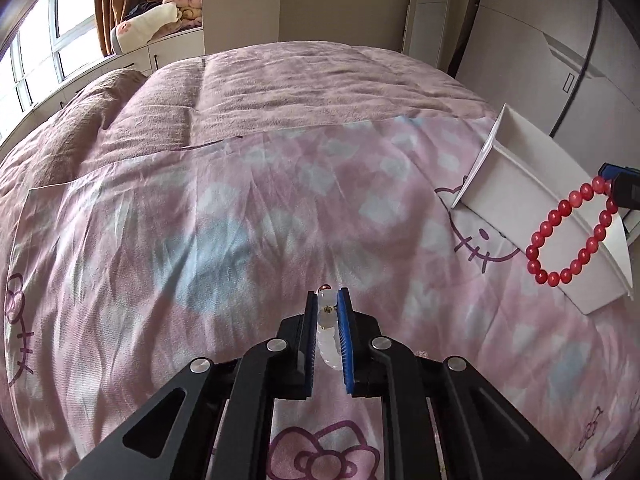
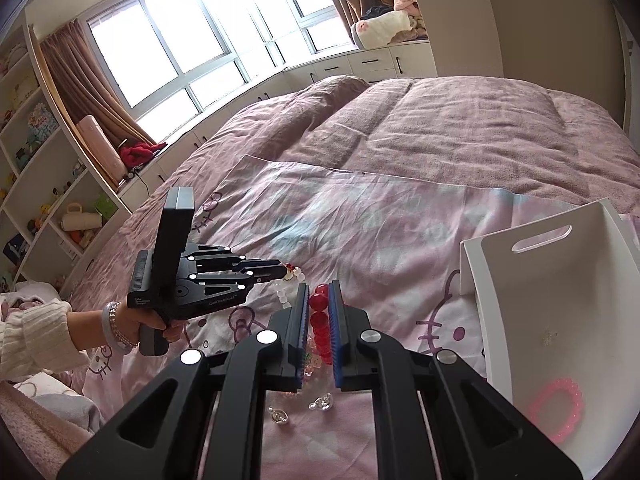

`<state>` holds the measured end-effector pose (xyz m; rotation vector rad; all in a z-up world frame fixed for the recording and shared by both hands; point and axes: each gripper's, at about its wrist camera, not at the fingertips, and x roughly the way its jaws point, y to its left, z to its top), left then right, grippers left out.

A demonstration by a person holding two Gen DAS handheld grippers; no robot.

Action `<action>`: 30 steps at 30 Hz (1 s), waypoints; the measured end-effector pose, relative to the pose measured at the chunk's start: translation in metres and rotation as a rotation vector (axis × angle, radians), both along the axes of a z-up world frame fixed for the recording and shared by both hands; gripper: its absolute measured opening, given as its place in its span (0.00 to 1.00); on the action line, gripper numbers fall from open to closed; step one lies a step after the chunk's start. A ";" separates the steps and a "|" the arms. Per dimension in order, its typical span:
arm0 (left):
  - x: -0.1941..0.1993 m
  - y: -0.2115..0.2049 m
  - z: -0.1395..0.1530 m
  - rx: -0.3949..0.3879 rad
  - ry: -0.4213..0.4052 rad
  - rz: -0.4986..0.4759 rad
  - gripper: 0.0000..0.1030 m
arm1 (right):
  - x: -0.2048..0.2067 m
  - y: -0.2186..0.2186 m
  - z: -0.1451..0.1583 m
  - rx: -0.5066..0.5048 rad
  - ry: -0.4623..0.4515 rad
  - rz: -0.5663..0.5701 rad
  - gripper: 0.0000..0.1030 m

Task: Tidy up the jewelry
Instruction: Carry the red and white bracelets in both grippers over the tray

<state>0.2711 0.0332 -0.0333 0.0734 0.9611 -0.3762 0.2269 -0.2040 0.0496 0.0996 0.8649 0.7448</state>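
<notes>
A: Two grippers in play over the bed [image 1: 320, 80]. The left gripper [image 1: 327, 320] has its jaws pressed in on a white bead bracelet [image 1: 329, 340], pale translucent beads squeezed between the pads.

B: And from the right wrist view you can see that same left gripper [image 2: 280, 270] out to the side, a string of white beads dangling from its tip over the pink cartoon-cat sheet [image 2: 380, 216].

A: The right gripper [image 2: 320, 312]? Clamped too, on a red bead bracelet [image 2: 320, 320]. I count about four or five red beads stacked between the blue pads.

B: In the left wrist view the whole red loop [image 1: 572, 232] hangs from the right gripper [image 1: 616, 192] at the frame's edge, in front of the white tray [image 1: 508, 184]. Roughly two dozen beads round the ring; I won't swear to the exact number.

A: One tray, then. Anything inside?

B: One pink bracelet [image 2: 556, 408], a scalloped ring lying flat on the tray floor [image 2: 520, 300], at the near end.

A: So three bracelets counted: white, red, pink. More on the sheet?

B: Two small silver pieces [image 2: 300, 410] lying on the sheet under the right gripper, close together, and some clear beads [image 2: 310, 368] just behind them. Too small to name.

A: And the person's left hand [image 2: 156, 326] grips the handle, with two bangles at the wrist.
</notes>
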 end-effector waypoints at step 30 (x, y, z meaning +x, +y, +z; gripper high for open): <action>0.033 -0.219 0.127 -0.266 -0.205 -0.263 0.15 | -0.003 -0.146 0.037 -0.030 -0.104 -0.258 0.10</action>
